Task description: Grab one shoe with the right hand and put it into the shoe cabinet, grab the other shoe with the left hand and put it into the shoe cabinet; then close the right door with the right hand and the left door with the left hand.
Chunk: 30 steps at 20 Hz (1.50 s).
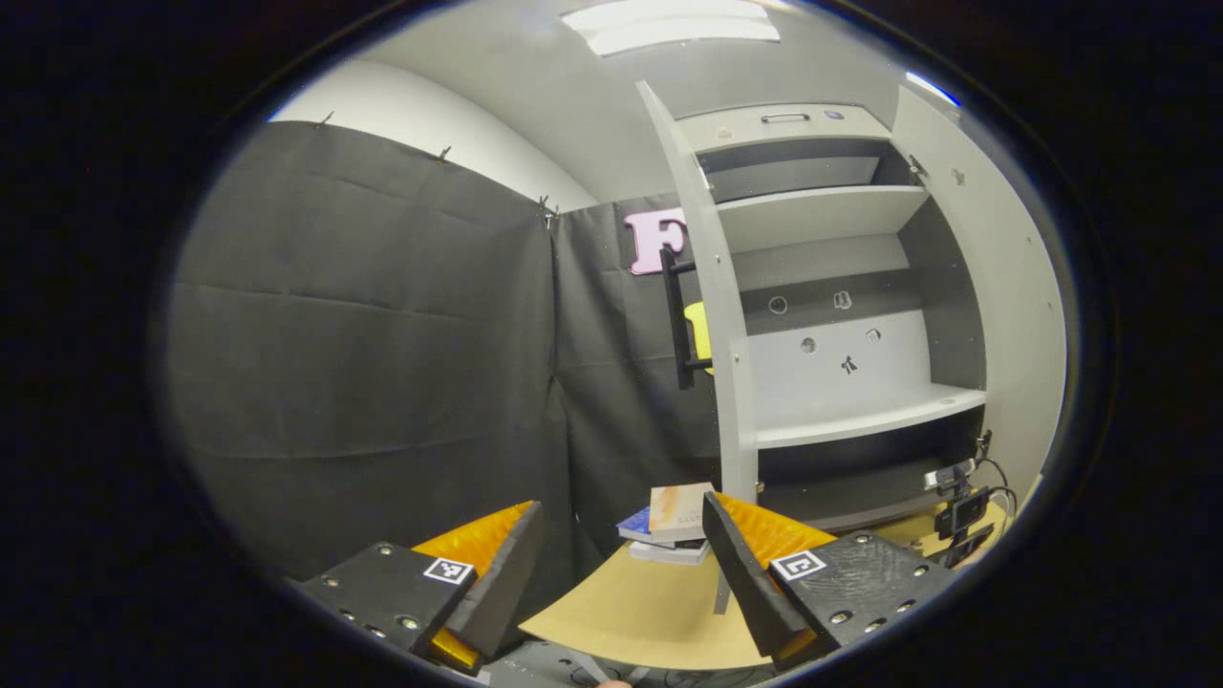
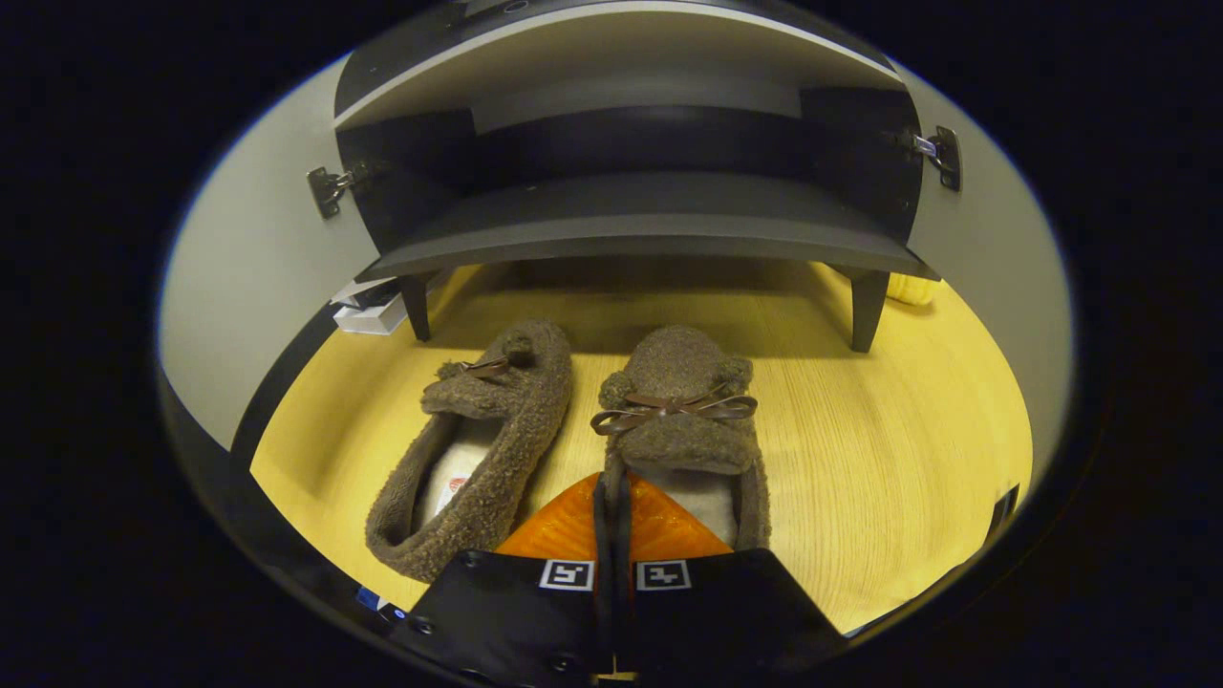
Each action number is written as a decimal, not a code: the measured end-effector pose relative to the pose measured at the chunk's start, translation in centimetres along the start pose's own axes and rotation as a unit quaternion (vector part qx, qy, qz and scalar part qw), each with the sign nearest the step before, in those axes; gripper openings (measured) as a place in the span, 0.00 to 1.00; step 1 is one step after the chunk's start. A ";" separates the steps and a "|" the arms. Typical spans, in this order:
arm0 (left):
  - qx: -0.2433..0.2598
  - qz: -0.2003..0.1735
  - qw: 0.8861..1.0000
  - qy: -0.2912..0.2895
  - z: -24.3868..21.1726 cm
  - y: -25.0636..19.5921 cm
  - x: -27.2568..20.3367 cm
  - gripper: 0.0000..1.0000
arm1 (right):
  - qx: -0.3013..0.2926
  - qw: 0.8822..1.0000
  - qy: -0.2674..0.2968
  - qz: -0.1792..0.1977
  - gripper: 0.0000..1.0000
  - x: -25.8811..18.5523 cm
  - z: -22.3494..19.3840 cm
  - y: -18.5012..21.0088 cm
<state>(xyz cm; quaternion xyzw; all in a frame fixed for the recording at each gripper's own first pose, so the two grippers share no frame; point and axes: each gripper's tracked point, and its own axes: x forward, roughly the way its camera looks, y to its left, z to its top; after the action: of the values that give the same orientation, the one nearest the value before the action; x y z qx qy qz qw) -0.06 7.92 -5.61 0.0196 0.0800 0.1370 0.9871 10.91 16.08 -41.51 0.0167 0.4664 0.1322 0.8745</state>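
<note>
Two brown fuzzy shoes with bows lie side by side on the wooden table (image 2: 889,459), toes toward the shoe cabinet (image 2: 650,229). In the right gripper view, my right gripper (image 2: 611,483) is shut on the inner side wall of the right shoe (image 2: 683,382); the left shoe (image 2: 497,420) lies free beside it. In the left gripper view, my left gripper (image 1: 621,506) is held up, open and with nothing in it, facing the cabinet's shelves (image 1: 860,416). Both doors stand open: left door (image 1: 712,315), right door (image 1: 994,287).
A stack of books (image 1: 669,530) lies on the table left of the cabinet, near its front leg (image 2: 416,306). A small device with cables (image 1: 965,506) sits at the cabinet's lower right. The left door carries a black handle (image 1: 676,325). Black cloth walls close the left side.
</note>
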 end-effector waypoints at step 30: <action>-0.017 -0.032 0.999 -0.030 1.1 -3.7 0.7 0.96 | 0.003 0.942 -0.332 0.038 0.00 -19.2 31.9 -0.5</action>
<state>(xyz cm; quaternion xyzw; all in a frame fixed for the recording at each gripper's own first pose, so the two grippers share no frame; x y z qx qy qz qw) 1.75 4.56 -4.80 0.0039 0.0489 0.1062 0.9931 27.02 13.91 -7.98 0.0800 0.1490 0.1504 0.9741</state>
